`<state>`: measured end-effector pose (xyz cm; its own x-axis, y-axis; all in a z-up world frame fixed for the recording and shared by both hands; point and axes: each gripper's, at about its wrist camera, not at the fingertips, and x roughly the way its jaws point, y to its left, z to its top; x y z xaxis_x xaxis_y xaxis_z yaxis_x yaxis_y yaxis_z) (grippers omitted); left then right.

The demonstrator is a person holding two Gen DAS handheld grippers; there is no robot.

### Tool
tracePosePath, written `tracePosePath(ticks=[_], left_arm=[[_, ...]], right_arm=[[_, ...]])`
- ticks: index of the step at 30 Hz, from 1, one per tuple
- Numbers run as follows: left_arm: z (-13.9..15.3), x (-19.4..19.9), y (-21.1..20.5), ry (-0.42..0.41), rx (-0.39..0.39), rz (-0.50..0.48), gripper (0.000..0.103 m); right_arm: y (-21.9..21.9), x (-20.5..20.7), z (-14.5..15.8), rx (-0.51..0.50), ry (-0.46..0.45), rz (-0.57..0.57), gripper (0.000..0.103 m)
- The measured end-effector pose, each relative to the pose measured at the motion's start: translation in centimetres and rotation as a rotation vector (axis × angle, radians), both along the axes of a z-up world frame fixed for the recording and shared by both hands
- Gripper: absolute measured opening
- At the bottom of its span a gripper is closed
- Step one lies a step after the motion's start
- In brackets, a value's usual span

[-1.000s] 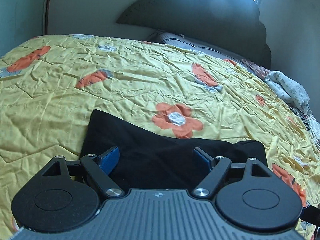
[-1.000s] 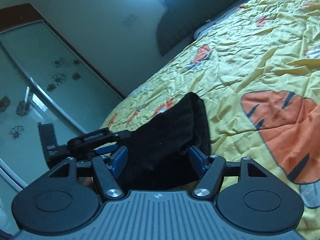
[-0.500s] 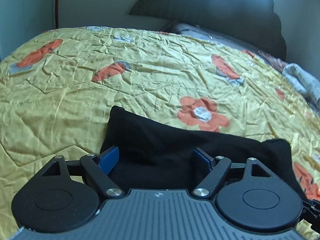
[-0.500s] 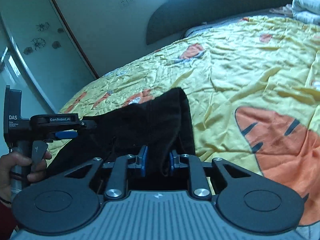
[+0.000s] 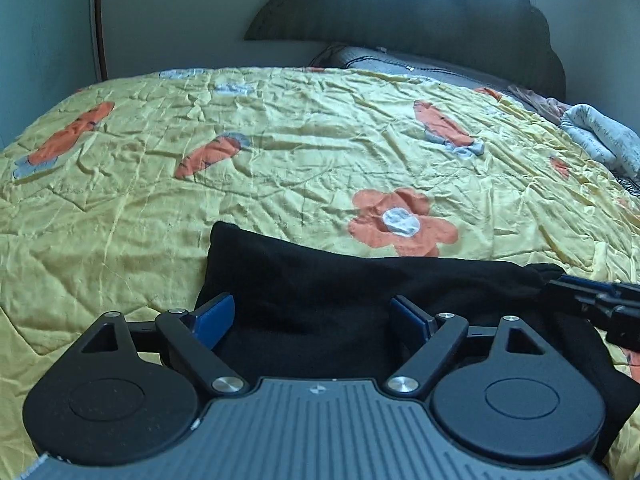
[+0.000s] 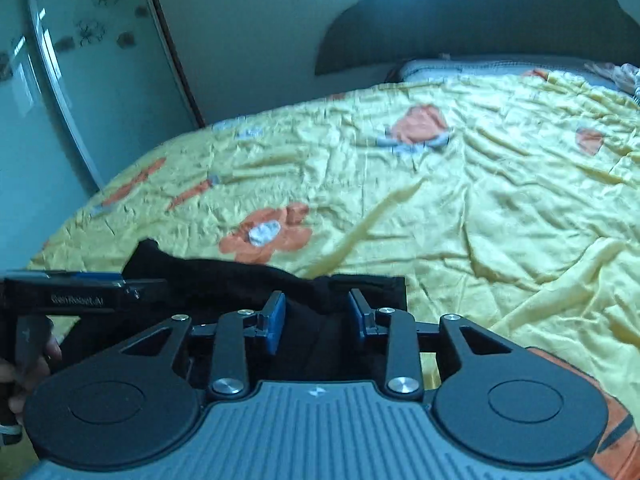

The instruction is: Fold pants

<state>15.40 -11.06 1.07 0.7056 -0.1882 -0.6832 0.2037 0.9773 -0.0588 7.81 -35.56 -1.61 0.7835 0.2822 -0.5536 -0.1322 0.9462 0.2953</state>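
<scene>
Working at the near edge of the bed, we have the pants [image 5: 320, 280] lying as a dark, already doubled bundle on the yellow quilt [image 5: 280, 160], just short of the orange flower [image 5: 400, 220]. Our left gripper [image 5: 312, 316] sits low over the bundle's near side with its jaws spread wide, cloth lying between the blue pads [image 5: 212, 316] but not pressed by them; it looks placed there to steady or frame the fold rather than to hold it.

Our right gripper [image 6: 316, 316] is at the bundle's right end. Its jaws clamped down and have just been easing apart again. In the right wrist view a gap shows beside each pad, with a ridge of black fabric rising between them. We judge this a release: the end was carried over and is being let down so it settles on the layer below.

From the left view the right tool's tip reaches in at the bundle's far right corner, so both tools bracket the same short package, one at each end. That spacing suits checking that the edges line up.

A hand [image 6: 24, 376] grips the left tool's handle at the left edge of the right view. Pillows and a crumpled pale cloth [image 5: 600, 140] lie well apart near the headboard [image 5: 400, 20].
</scene>
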Motion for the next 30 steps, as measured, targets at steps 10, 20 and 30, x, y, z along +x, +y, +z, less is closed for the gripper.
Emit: tracePosePath(ticks=[10, 20, 30], left_arm=[[-0.3, -3.7, -1.1, -0.007, 0.039, -0.052, 0.095], [-0.9, -4.2, -1.8, -0.030, 0.096, -0.049, 0.096], [-1.3, -4.5, -2.1, -0.051, 0.119, -0.055, 0.098]], right_arm=[[3.3, -2.4, 0.0, -0.128, -0.007, 0.043, 0.056], [4.1, -3.7, 0.5, -0.163, -0.046, 0.038, 0.056], [4.6, -3.4, -1.0, -0.196, -0.034, 0.029, 0.064]])
